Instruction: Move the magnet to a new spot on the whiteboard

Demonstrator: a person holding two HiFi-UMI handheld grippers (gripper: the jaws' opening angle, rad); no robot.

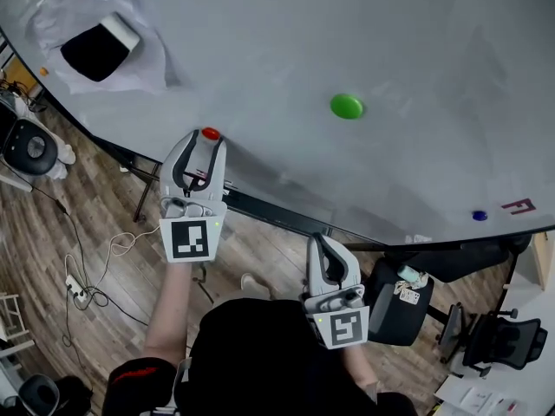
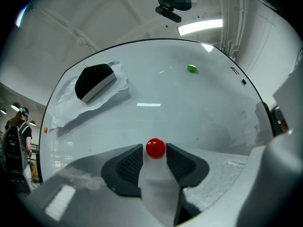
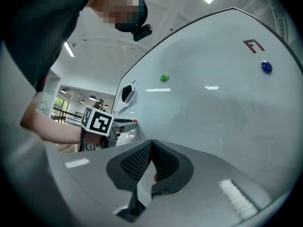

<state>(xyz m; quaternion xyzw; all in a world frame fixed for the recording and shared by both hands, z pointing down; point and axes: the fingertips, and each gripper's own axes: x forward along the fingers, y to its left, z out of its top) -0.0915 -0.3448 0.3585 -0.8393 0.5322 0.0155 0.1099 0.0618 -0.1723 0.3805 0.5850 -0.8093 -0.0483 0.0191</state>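
While the right gripper point(image 3: 151, 143) is closed, the whiteboard's point(image 1: 260, 59) lower-edge red magnet point(image 2: 155, 147) is flanked by the parted left gripper point(image 2: 154, 150).

Looks like an office: big whiteboard point(image 1: 286, 33), rolling office chairs point(image 1: 496, 343), power strip point(image 1: 76, 290) on the wood floor point(image 1: 95, 206).
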